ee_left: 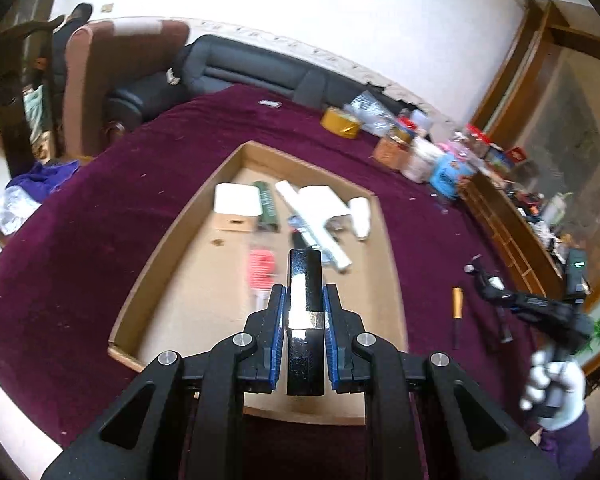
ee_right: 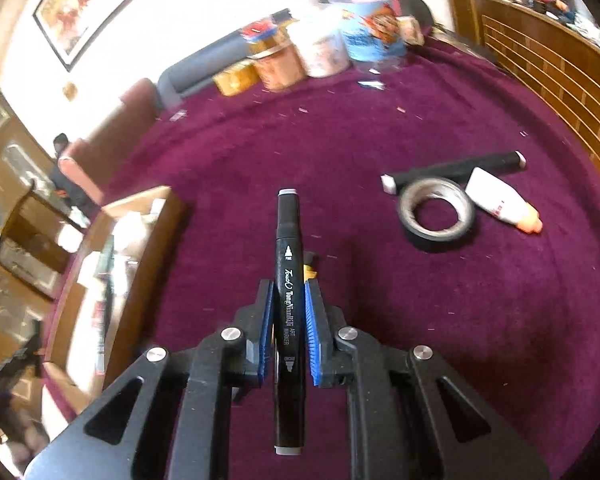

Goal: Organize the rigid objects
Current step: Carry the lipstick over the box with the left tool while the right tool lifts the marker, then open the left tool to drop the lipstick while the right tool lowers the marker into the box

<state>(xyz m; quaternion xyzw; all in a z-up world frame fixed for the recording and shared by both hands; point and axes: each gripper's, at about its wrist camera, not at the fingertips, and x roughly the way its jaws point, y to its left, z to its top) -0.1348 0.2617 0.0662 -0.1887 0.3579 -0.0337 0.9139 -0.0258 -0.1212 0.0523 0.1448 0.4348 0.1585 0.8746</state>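
My left gripper (ee_left: pixel 305 292) is shut on a glossy black bar-shaped object with a silver band (ee_left: pixel 305 280) and holds it above the shallow cardboard tray (ee_left: pixel 172 240). The tray holds a white box (ee_left: pixel 236 200), a green piece (ee_left: pixel 269 206), white packages (ee_left: pixel 320 204) and a red item (ee_left: pixel 262 268). My right gripper (ee_right: pixel 288 288) is shut on a black art marker (ee_right: pixel 288 280) above the maroon cloth, right of the tray (ee_right: pixel 140 240). The right gripper also shows in the left wrist view (ee_left: pixel 484 276), held by a gloved hand.
On the cloth at the right lie a black tape roll (ee_right: pixel 436 210), a black cylinder (ee_right: pixel 456 170) and a white tube with an orange tip (ee_right: pixel 500 200). A yellow-handled tool (ee_left: pixel 457 316) lies near the tray. Jars and containers (ee_right: pixel 324 48) stand at the far edge. A wooden rail (ee_right: pixel 560 76) runs along the right.
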